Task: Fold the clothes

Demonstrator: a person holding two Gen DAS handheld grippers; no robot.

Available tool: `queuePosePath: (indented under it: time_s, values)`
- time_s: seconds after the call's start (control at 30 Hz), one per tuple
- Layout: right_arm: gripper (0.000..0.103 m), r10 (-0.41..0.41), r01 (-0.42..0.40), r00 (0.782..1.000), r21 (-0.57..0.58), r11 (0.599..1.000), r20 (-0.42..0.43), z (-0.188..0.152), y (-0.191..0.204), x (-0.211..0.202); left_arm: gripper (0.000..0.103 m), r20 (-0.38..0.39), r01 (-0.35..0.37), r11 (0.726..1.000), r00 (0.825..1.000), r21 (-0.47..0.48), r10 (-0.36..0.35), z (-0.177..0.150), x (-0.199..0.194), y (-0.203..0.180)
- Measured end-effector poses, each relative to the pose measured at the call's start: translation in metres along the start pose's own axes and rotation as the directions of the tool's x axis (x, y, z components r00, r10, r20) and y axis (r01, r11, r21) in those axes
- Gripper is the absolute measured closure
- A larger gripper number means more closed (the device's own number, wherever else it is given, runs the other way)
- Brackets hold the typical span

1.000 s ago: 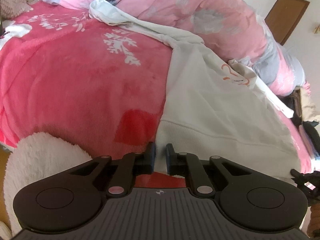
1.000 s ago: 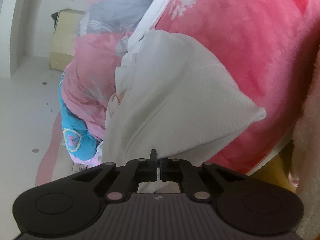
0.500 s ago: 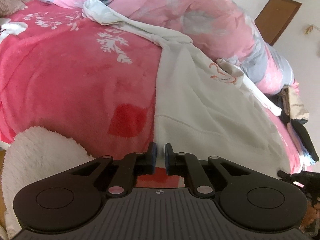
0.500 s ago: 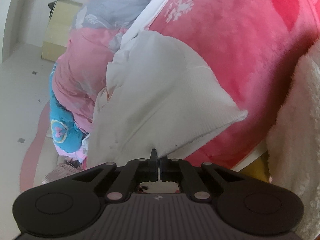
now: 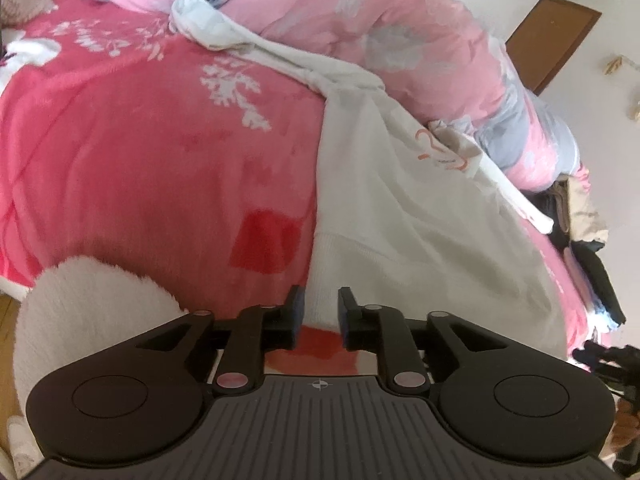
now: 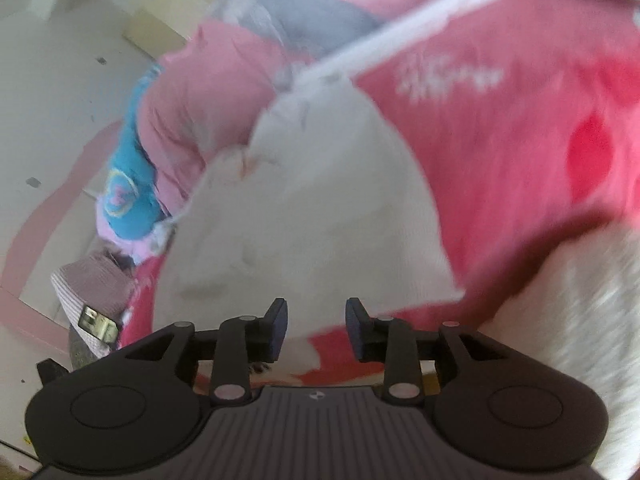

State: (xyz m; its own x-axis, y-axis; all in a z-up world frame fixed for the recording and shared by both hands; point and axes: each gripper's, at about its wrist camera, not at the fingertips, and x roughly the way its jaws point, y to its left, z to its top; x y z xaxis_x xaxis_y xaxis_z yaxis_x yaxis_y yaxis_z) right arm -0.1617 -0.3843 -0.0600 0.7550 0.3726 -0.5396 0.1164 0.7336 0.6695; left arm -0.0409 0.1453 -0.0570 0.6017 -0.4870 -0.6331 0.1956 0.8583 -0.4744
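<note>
On the left, the left hand-held gripper (image 5: 319, 314) hangs over the near hem of the white top (image 5: 404, 216), its jaws opening with the ribbed corner of the hem between the pads but no longer pinched. The top lies spread on the red blanket (image 5: 140, 160) of the bed, one sleeve (image 5: 256, 44) trailing up toward the pink duvet (image 5: 400, 32). To the right, the right hand-held gripper (image 6: 316, 326) is likewise opening; the other hem corner lies just ahead of and below its pads, and nothing is gripped. By the look of it the laying-out step is ending: the garment has been set flat and both corners are being let go. The next move probably calls for taking a side edge or sleeve and carrying it across the body. The right view is smeared by motion, so whether the cloth touches those pads is unclear. The far sleeve and neckline are bunched and partly hidden.
</note>
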Motion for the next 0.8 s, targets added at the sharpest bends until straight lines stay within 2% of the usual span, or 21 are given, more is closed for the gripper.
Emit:
queuePosePath:
  time_s: [0.03,0.13,0.2,0.27,0.4,0.47,0.53,0.57,0.6,0.7,0.73,0.8]
  values:
    - [0.062,-0.015,0.015,0.999,0.000,1.000,0.033,0.004,-0.002,-0.006,0.074,0.003,0.003,1.000,1.000,0.002,-0.003,0.001,0.002,-0.001]
    - [0.060,-0.100,0.099,0.989,0.020,0.995,0.108,0.016,-0.010,-0.015,0.074,-0.013,0.004,1.000,1.000,0.001,-0.004,0.003,0.011,-0.003]
    - [0.060,-0.154,0.156,0.977,-0.003,0.988,0.147,0.021,-0.010,-0.013,0.074,-0.022,0.009,1.000,1.000,-0.001,-0.009,0.003,0.016,-0.005]
    - [0.061,-0.196,0.213,0.966,-0.087,0.973,0.167,0.019,-0.001,-0.006,0.074,-0.023,0.007,1.000,1.000,0.002,-0.007,0.003,0.018,-0.006]
    - [0.064,-0.276,0.333,0.936,-0.300,0.894,0.218,0.013,0.026,0.016,0.074,-0.026,0.000,1.000,1.000,0.001,0.000,0.003,0.021,-0.007]
    - [0.073,-0.312,0.364,0.930,-0.357,0.860,0.197,0.010,0.028,0.032,0.074,-0.029,-0.006,1.000,1.000,-0.001,0.006,0.003,0.022,-0.006]
    - [0.102,-0.333,0.378,0.924,-0.326,0.867,0.187,0.012,0.018,0.036,0.074,-0.029,-0.009,1.000,1.000,-0.001,0.009,0.004,0.023,-0.007]
    - [0.103,-0.343,0.385,0.922,-0.310,0.870,0.181,0.013,0.014,0.038,0.074,-0.031,-0.011,1.000,0.999,-0.001,0.011,0.004,0.023,-0.007]
    - [0.103,-0.314,0.356,0.930,-0.256,0.899,0.190,0.017,0.006,0.033,0.074,-0.033,-0.012,1.000,0.999,0.001,0.012,0.004,0.023,-0.008]
    - [0.103,-0.203,0.216,0.957,-0.042,0.975,0.208,0.024,-0.023,0.014,0.074,-0.033,-0.012,1.000,0.999,0.010,0.013,0.004,0.021,-0.009]
    - [0.103,-0.175,0.170,0.960,0.042,0.985,0.217,0.026,-0.035,0.010,0.074,-0.035,-0.014,1.000,0.999,0.009,0.014,0.004,0.022,-0.009]
    - [0.103,-0.154,0.135,0.968,0.106,0.985,0.199,0.025,-0.049,0.011,0.074,-0.040,-0.020,1.000,0.999,0.008,0.021,0.004,0.021,-0.010]
